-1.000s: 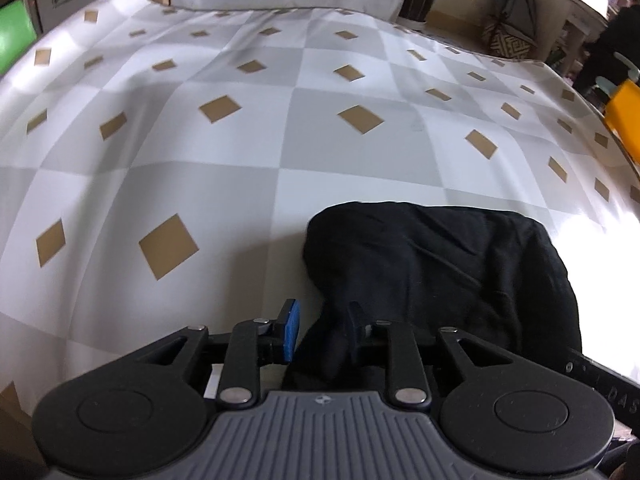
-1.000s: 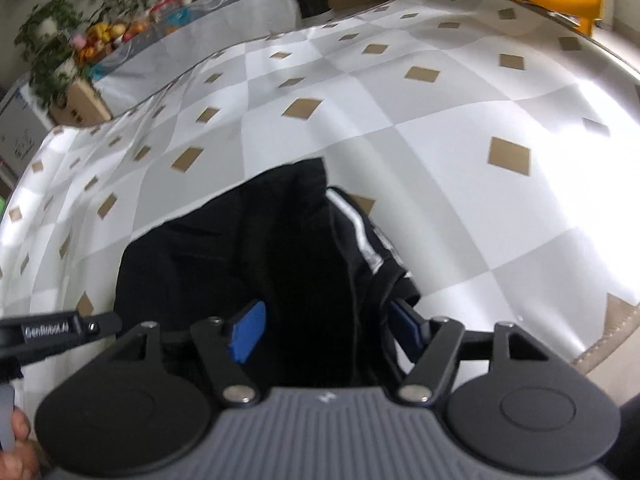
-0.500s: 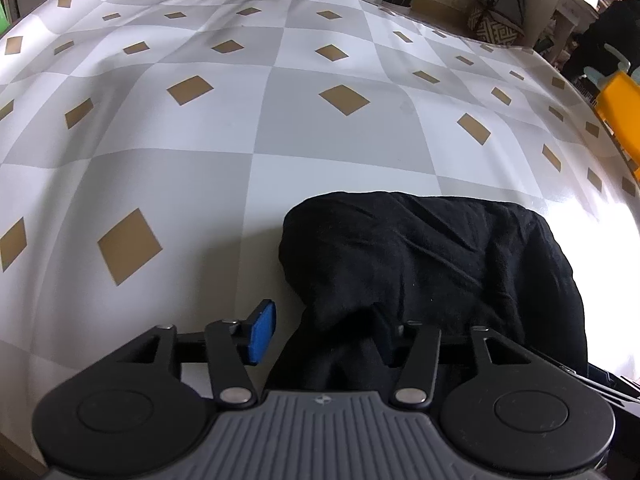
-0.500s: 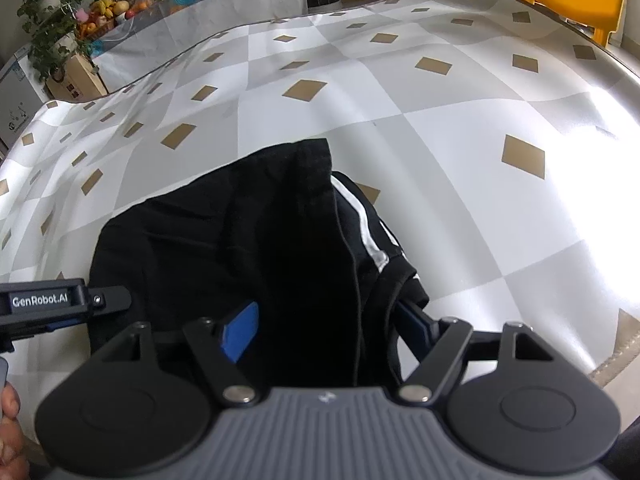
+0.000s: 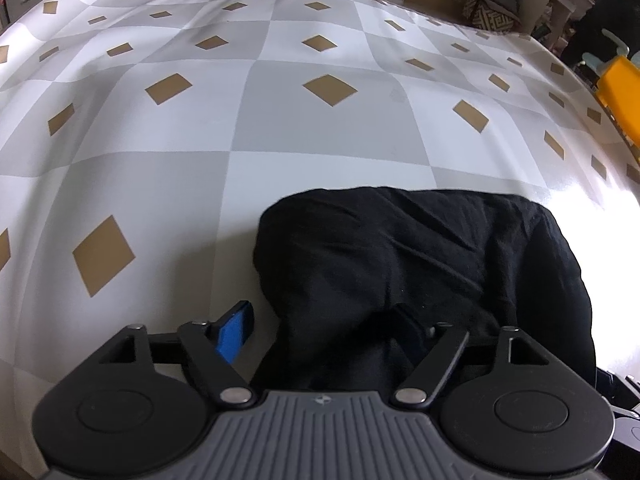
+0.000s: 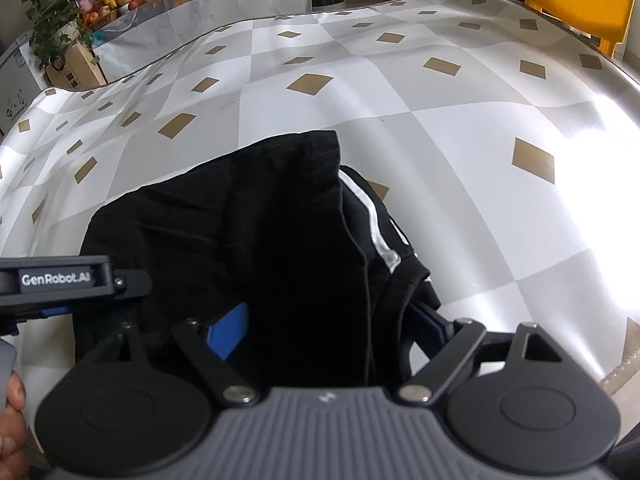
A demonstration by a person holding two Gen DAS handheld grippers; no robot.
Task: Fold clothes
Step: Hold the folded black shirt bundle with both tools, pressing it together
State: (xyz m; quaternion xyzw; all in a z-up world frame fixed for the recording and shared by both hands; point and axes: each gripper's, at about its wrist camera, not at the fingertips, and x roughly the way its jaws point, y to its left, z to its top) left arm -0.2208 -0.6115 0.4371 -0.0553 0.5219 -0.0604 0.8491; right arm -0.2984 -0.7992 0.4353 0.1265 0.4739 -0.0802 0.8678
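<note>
A black garment (image 5: 420, 272) lies folded in a bundle on the checked tablecloth (image 5: 320, 128), close to the near edge. My left gripper (image 5: 324, 332) stands over the bundle's near left end. Its jaws are opening, and its blue left pad (image 5: 234, 334) is clear of the cloth, which lies loose between the fingers. In the right wrist view the same garment (image 6: 240, 248) shows a white stripe (image 6: 374, 224) on its right side. My right gripper (image 6: 328, 326) straddles its near right end, jaws opening, pads (image 6: 228, 330) not pressing. The left gripper's body (image 6: 72, 280) shows at the left.
The tablecloth (image 6: 460, 128) stretches far beyond the garment. The table's near right edge (image 6: 624, 360) is close to my right gripper. A yellow chair (image 6: 576, 4) stands beyond the far side, with plants and fruit (image 6: 100, 0) at the back left. A hand (image 6: 12, 420) holds the left gripper.
The left jaws, pinched on the cloth's near edge a second ago, have spread and let it go. The right jaws have widened too. Both grippers sank slightly toward the bundle.
</note>
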